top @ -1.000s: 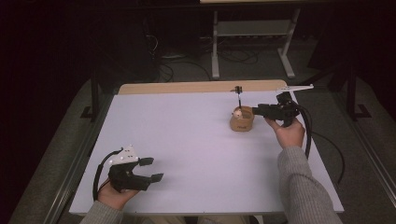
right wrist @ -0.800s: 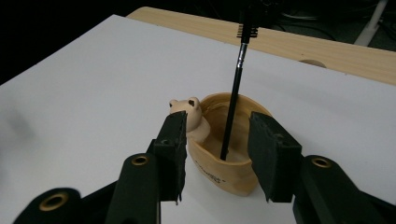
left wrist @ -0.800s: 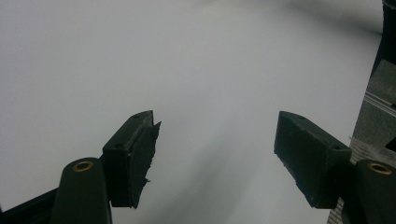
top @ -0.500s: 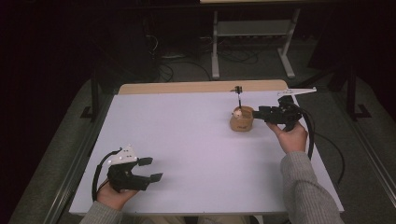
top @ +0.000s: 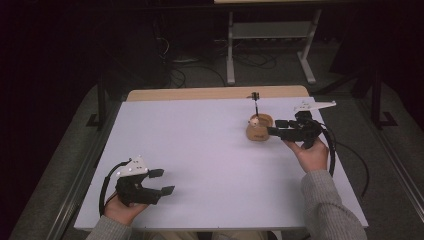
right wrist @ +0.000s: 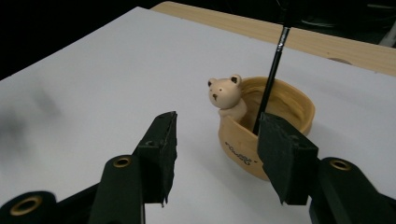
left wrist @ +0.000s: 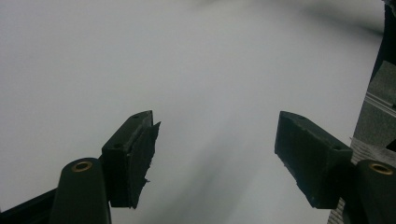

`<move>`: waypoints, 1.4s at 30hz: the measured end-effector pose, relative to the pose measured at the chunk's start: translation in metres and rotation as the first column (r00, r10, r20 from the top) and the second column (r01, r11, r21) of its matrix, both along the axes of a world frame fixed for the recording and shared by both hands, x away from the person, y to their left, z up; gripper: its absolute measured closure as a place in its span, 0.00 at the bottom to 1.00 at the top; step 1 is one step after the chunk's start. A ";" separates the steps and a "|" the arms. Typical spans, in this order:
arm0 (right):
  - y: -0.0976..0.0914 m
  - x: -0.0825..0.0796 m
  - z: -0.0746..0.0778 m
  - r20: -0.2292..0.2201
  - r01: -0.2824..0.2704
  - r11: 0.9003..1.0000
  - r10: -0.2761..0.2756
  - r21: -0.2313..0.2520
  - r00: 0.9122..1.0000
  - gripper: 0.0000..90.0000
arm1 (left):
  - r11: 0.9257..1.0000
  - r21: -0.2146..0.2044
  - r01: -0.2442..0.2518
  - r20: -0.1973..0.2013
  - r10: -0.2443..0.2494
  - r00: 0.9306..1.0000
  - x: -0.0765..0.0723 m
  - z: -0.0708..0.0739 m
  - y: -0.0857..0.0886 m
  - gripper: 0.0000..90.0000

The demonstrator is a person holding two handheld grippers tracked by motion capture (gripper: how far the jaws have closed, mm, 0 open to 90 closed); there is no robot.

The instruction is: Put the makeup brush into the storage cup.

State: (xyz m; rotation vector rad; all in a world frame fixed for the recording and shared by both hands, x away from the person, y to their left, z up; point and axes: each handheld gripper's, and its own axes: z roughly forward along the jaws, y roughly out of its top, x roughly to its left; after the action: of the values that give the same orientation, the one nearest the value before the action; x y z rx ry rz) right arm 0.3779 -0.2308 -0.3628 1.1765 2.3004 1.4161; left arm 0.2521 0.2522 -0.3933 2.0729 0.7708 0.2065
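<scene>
One bear cup [right wrist: 275,126], one brush [right wrist: 271,79]

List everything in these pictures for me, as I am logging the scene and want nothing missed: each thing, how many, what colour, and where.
Bear-figure cup: one, tan, far right part of the table, a small bear on its rim.
Thin stick: one, black, standing in the cup, leaning; what kind of tool it is I cannot tell.
Table: one, white top with a wooden strip along the far edge.
Metal stand: one, light grey, on the floor beyond the table.
Cables: several, dark, on the floor behind the table.
Left gripper: one, black, near left corner, jaws open over bare table.
Right gripper: one, black, beside the cup, jaws just been opening, nothing between them.
Hands and grey sleeves: two, near edge.
</scene>
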 end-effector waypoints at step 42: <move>0.020 -0.043 -0.027 0.033 -0.075 0.996 0.076 -0.048 0.997 0.33 | 0.999 0.000 -0.034 0.002 0.034 0.999 0.008 -0.002 -0.001 0.28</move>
State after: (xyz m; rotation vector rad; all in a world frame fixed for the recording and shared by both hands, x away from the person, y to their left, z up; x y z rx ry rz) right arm 0.3349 -0.2111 -0.3893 1.0544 2.3642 1.3888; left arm 0.2597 0.2512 -0.3951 2.0604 0.8060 0.2272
